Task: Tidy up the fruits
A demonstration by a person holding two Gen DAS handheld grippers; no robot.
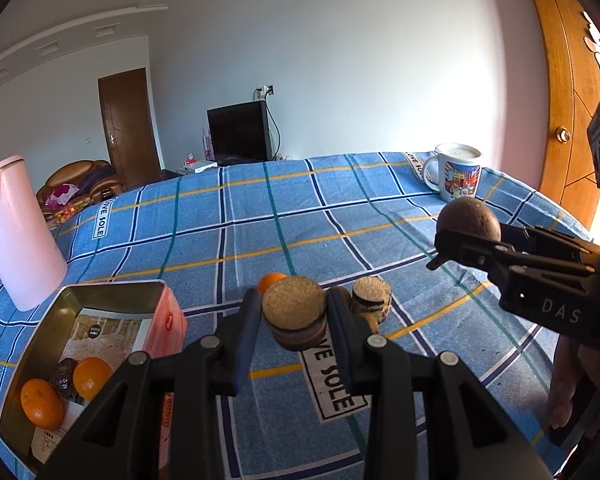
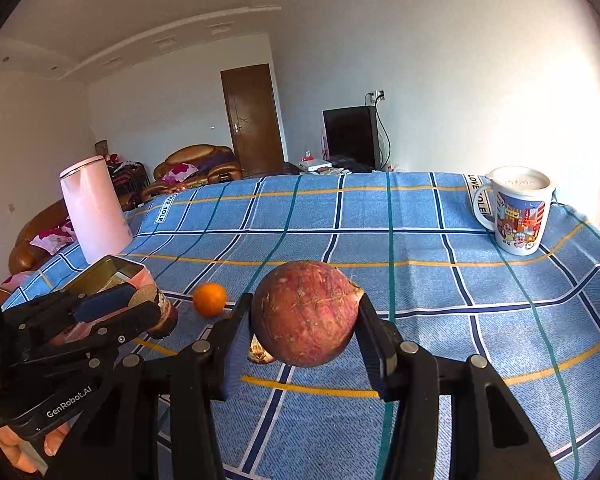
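A round cork-topped piece (image 1: 294, 312) is clamped in the left claw (image 1: 294, 322), a red-brown fruit (image 2: 305, 314) in the right claw (image 2: 302, 336), both above the bench (image 2: 420, 280). Each should be carried level to the tin (image 1: 112, 292) at near left and released low.

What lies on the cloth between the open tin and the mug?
In the right wrist view, one loose orange lies on the checked cloth between the tin and the mug; otherwise that stretch is bare.
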